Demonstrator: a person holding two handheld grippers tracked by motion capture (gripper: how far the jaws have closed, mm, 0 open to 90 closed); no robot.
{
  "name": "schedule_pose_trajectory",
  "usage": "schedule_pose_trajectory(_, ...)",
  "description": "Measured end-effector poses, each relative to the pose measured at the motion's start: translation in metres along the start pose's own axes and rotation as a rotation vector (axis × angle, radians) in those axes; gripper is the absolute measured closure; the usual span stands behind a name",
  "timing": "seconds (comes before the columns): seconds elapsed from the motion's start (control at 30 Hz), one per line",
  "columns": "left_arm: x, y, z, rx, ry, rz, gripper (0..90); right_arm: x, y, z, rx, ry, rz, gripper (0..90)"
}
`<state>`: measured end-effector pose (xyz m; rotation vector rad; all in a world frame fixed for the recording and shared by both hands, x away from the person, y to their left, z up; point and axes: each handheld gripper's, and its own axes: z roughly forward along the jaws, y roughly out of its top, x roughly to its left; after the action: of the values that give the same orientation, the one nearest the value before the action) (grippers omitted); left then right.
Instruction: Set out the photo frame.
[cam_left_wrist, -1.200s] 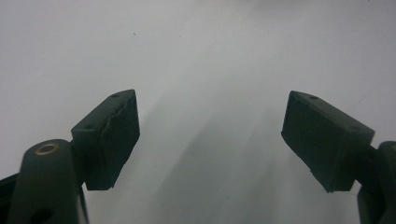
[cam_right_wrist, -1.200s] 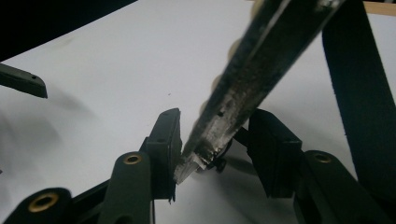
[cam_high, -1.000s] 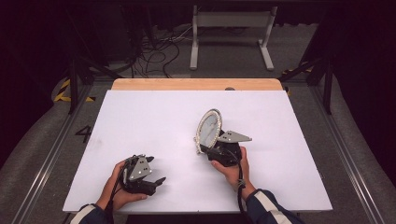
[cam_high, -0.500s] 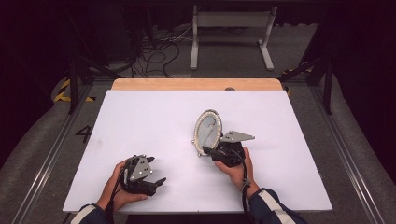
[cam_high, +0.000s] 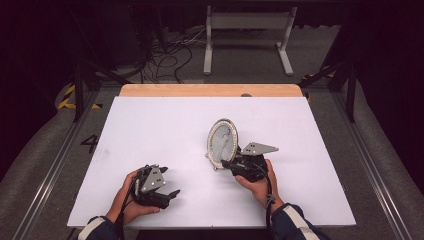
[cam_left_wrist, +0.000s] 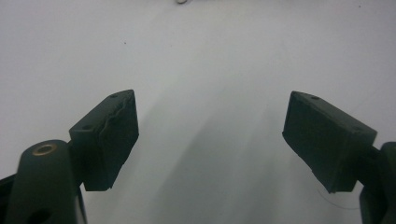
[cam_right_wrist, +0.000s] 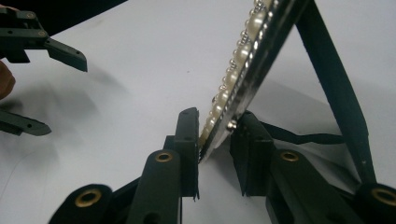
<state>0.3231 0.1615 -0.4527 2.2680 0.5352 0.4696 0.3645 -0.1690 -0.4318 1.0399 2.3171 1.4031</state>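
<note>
The right gripper (cam_right_wrist: 215, 154) had just been closing its jaws onto the pearl-rimmed oval frame (cam_high: 222, 142), gripping its lower edge. Such a thin-edge grip might let it twist and topple. The left gripper (cam_high: 161, 187) rested released on the desk (cam_high: 150, 125).

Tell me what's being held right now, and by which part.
The right gripper grips the oval pearl-rimmed frame by its lower edge. The left gripper holds nothing.

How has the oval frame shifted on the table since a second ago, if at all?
Yes, slightly. The oval frame, with the right gripper closing on its lower edge, has drifted toward the table's left edge; its jaws have just been closing.
</note>
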Motion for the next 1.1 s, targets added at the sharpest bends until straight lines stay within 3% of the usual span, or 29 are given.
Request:
schedule_pose_trajectory(0.27, 0.004, 0.004, 0.004, -0.013, -0.010, -0.002, 18.9, 0.002, -0.002, -0.002, -0.033, -0.031, 0.010, 66.6)
schedule_pose_trajectory(0.43, 0.008, 0.008, 0.011, -0.021, -0.028, -0.007, 18.8, 0.007, -0.007, 0.015, -0.063, -0.066, 0.036, 59.7)
schedule_pose_trajectory(0.67, 0.010, 0.008, 0.011, -0.023, -0.031, -0.003, 18.8, 0.012, -0.008, 0.028, -0.128, -0.116, 0.094, 65.6)
schedule_pose_trajectory(0.83, 0.012, 0.011, 0.012, -0.032, -0.029, -0.009, 18.8, 0.010, -0.011, 0.029, -0.147, -0.105, 0.118, 72.7)
schedule_pose_trajectory(1.0, 0.014, 0.014, 0.014, -0.024, -0.014, 0.016, 18.8, 0.004, -0.009, 0.025, -0.110, -0.065, 0.108, 73.3)
schedule_pose_trajectory(1.1, 0.017, 0.015, 0.013, -0.028, -0.010, 0.008, 18.8, -0.001, -0.009, 0.022, -0.091, -0.030, 0.103, 74.4)
